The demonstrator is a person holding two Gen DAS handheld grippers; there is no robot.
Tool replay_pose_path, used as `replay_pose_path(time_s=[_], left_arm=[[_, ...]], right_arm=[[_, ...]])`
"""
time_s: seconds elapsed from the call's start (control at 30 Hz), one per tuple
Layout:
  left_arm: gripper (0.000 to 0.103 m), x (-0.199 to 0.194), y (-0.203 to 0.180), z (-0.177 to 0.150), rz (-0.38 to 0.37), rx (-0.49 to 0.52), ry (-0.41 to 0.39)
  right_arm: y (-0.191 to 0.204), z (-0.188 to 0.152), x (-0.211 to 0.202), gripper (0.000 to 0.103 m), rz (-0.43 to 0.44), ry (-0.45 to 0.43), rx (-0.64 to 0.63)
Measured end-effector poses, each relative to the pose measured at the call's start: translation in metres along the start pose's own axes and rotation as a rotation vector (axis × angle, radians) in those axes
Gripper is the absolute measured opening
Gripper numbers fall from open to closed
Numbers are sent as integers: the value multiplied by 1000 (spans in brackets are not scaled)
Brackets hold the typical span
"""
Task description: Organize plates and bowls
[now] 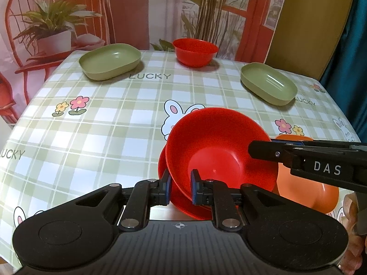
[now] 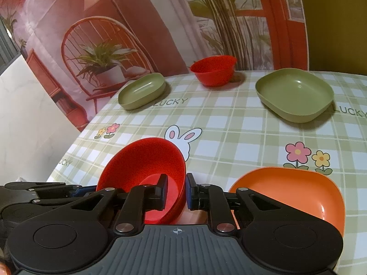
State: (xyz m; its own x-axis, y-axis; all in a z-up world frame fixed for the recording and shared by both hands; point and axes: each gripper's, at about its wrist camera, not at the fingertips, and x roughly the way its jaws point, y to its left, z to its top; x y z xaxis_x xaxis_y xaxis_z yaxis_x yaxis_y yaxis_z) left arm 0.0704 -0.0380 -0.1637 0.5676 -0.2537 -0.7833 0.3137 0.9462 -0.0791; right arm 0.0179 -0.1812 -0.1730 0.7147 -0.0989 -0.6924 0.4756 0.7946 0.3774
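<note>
Item, top red bowl (image 1: 215,146): we found it tilted, nested in a second red bowl (image 1: 183,204) near the table's front edge; in the left wrist view only the lower one's rim showed beneath.
Left gripper (image 1: 180,189): we logged its jaws narrow, pinching the near rims of the bowl pair.
Right gripper (image 2: 175,191): we logged its jaws narrow, clamped on the top bowl's right wall, one pad inside and one outside.
Orange plate (image 2: 296,190): it lay on the table just beside the bowl pair, on their right.
Far red bowl (image 1: 195,51): it stood upright at the back edge, well apart from the pair.
Green dishes: one sat at back left (image 1: 110,60), one at right (image 1: 268,86), both empty.
Table (image 1: 114,119): it wore a glossy checked cloth with rabbits and flowers.
Step in hand: we judged the two bowls to be in the act of being nested or squared up.
Uncertain: whether the left jaws gripped both rims or only the lower bowl's, we could not tell.
Risk one: smooth plastic rims, pinched at the edge, could slip and drop the tilted bowl.
Risk two: two grippers pulling unevenly could twist the top bowl out of its seat.
Risk three: a swing rightward could knock the orange plate.
</note>
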Motion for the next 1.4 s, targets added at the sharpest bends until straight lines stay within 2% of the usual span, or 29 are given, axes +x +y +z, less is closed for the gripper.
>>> replay_pose_path(time_s=[0.13,0.3,0.83,1.0,1.13,1.2,1.4], left_arm=[[32,0,1,1,-14,-10,-7],[40,-2,4,3,-8,-30,-25],[41,-13,25,18,3,-94,-110],[41,-23,39,32,17,-111,-171],[41,-31,52,45,-15,-146,-219],[41,-34,56,53,-7,-152,-241],[41,-49,58,73,-1,-101,-317]], right_arm=[[3,1,-2,21,-19,-9,-10],[2,4,-4,23,-26,-23,-13],[-9,14,-13,25,-43,-85,2],[-14,27,-19,26,-60,-123,-17],[-16,41,-26,26,-66,-164,-35],[-16,49,-28,27,-72,-178,-45],[-20,74,-38,27,-95,-217,-77]])
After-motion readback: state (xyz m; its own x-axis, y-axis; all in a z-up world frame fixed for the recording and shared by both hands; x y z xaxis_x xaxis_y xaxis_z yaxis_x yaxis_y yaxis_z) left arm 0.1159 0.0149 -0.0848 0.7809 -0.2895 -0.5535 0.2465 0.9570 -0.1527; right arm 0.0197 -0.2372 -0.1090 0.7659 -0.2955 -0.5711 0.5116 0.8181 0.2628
